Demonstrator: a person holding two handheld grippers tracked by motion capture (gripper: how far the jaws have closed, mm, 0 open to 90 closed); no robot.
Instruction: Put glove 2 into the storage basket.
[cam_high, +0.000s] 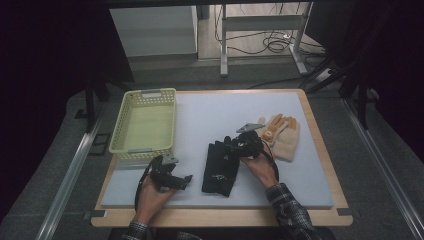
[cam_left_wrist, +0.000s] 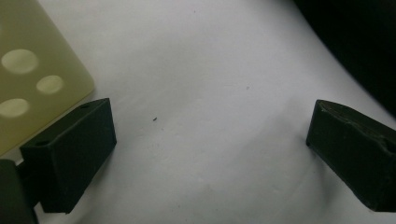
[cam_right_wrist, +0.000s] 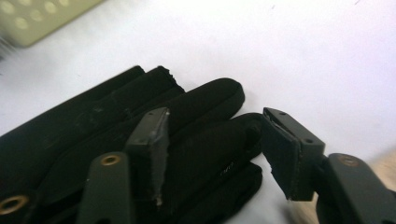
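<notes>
The right tool (cam_high: 239, 142) sits over the fingertip end of the black gloves (cam_high: 218, 167), its jaws spread apart. In the right gripper view the right tool (cam_right_wrist: 212, 154) straddles the black gloves (cam_right_wrist: 116, 140): one jaw rests on top of the glove fingers, the other stands just past their outer edge, over the pale mat. Nothing is clamped between them. The right hand (cam_high: 260, 167) holds the tool from the near side of the gloves.

The black gloves lie flat as a stacked pair near the middle of the white mat (cam_high: 210, 115), fingers pointing away from the person. Just beyond them, to the far right, lies a pair of tan gloves (cam_high: 282, 137), close to but apart from the black pair.

The left tool (cam_high: 175, 179) rests low on the mat to the left of the black gloves, held by the left hand (cam_high: 150, 192). In the left gripper view the left tool (cam_left_wrist: 210, 140) has its jaws wide, with bare mat between them and a corner of the yellow basket (cam_left_wrist: 32, 70) beside one jaw. The yellow basket (cam_high: 145, 125) stands left of the black gloves, at the far left of the mat on the tabletop (cam_high: 320, 145).
</notes>
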